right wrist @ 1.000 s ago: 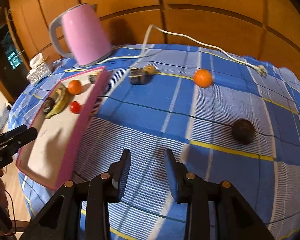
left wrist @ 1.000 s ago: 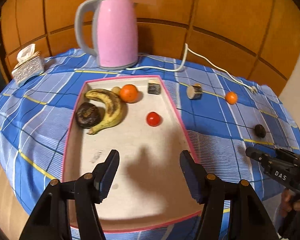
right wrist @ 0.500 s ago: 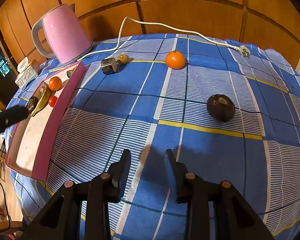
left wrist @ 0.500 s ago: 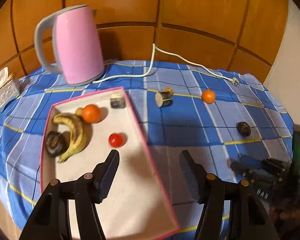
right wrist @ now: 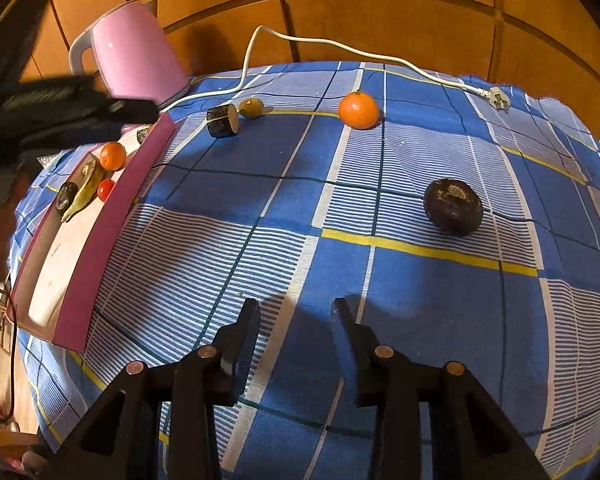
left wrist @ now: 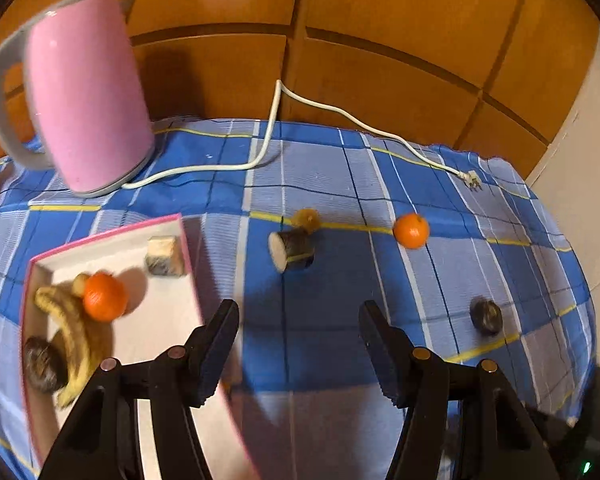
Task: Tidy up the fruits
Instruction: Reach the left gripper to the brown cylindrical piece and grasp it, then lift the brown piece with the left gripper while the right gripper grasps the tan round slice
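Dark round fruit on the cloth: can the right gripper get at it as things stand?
Probably yes. The right gripper is empty, jaws apart, and only bare tablecloth lies between it and the dark round fruit, which sits alone.

home: pink kettle [left wrist: 88,92], checked tablecloth [right wrist: 420,280], wood panelling [left wrist: 380,40].
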`<state>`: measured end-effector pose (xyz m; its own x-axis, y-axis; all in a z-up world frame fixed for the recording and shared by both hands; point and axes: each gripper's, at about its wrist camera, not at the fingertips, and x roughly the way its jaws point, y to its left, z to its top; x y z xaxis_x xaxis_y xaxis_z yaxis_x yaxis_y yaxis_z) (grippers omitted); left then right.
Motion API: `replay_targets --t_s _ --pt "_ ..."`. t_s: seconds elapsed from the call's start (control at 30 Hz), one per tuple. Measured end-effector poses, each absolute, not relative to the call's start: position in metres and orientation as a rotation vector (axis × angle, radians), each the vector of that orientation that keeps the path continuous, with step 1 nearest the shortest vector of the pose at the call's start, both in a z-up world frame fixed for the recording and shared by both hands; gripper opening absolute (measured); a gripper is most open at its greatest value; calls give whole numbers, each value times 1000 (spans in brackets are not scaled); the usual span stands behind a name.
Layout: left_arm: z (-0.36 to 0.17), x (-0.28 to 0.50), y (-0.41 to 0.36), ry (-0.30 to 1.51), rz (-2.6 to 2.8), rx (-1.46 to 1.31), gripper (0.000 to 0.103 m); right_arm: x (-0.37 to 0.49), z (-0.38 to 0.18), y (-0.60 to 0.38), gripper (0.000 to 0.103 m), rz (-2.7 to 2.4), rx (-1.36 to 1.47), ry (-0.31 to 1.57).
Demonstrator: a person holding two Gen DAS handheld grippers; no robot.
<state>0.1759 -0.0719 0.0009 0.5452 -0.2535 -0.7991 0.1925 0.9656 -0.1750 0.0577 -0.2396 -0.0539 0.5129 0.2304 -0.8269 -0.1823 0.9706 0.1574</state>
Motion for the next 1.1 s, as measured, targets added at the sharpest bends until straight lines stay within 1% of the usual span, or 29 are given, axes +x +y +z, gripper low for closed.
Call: replay_targets --t_s 0.43,0.47,0.5,0.53,0.6,0.8,1.1 --pt "-42 246 -95 1039 -166 -8 63 57 -56 -242 38 275 57 994" --pt "-46 250 -95 1044 -157 -1 59 57 -56 -242 38 277 58 994" --pt "-49 253 -95 1053 -155 1 51 57 -56 -243 38 278 60 994" --pt "-53 257 -97 1068 -172 -8 35 57 -56 -243 38 278 63 994" --pt "-54 257 -96 1061 -177 -26 32 57 -56 -243 38 279 61 992" --pt "-44 222 -100 1014 -254 -12 32 57 -56 -243 38 279 64 991" --pt "-32 125 -117 969 -417 33 32 60 -53 -248 38 277 80 1000"
